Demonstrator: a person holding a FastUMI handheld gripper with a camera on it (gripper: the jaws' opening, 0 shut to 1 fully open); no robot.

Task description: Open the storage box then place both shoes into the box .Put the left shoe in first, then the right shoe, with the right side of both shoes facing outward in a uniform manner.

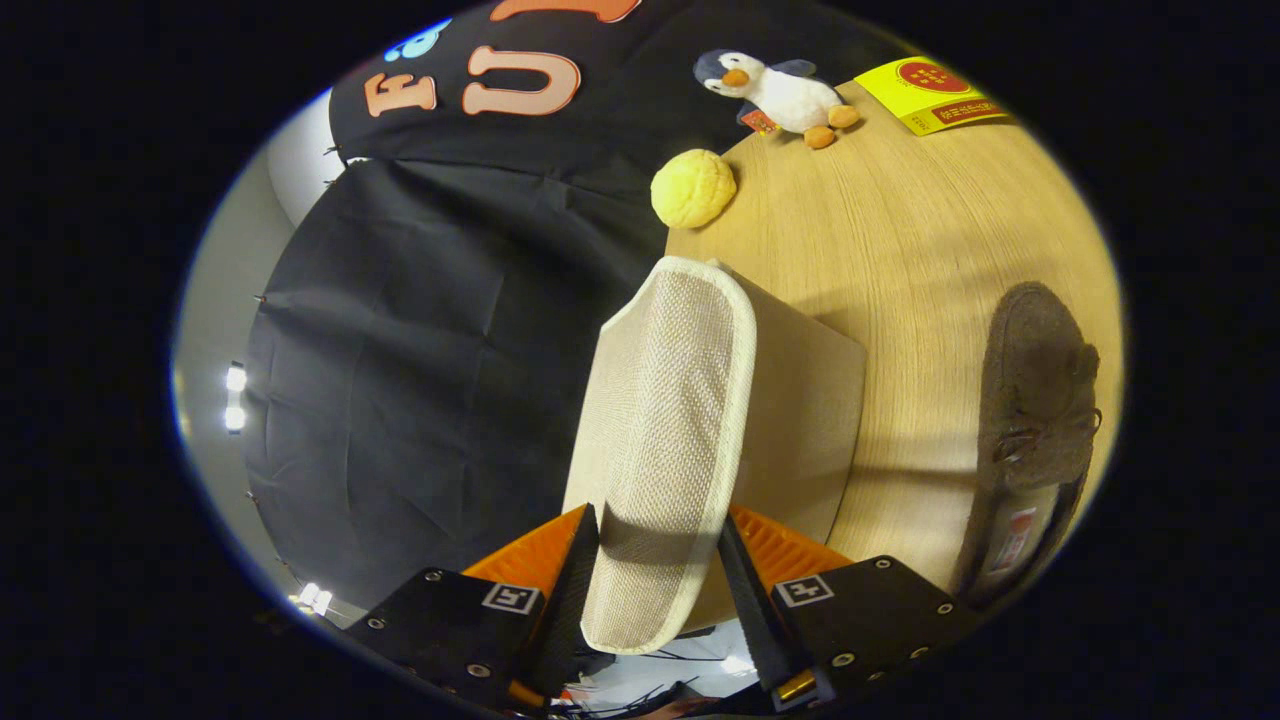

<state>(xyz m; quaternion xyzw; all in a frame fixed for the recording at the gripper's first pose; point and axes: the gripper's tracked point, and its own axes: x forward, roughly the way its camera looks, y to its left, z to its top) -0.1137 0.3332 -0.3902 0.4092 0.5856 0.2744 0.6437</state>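
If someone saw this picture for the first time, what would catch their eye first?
First, the beige mesh lid of the storage box, gripped on both sides by the jaws of the gripper. Beside the box a dark brown shoe lies on the wooden table, and beyond it sit a plush penguin and a yellow bun-shaped toy.

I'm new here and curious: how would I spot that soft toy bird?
Start at the wooden table, well beyond the tool, which is shut on a beige box lid. At the table's far edge, between a yellow bun and a yellow packet, lies the penguin. It alone has a white belly, orange beak and feet.
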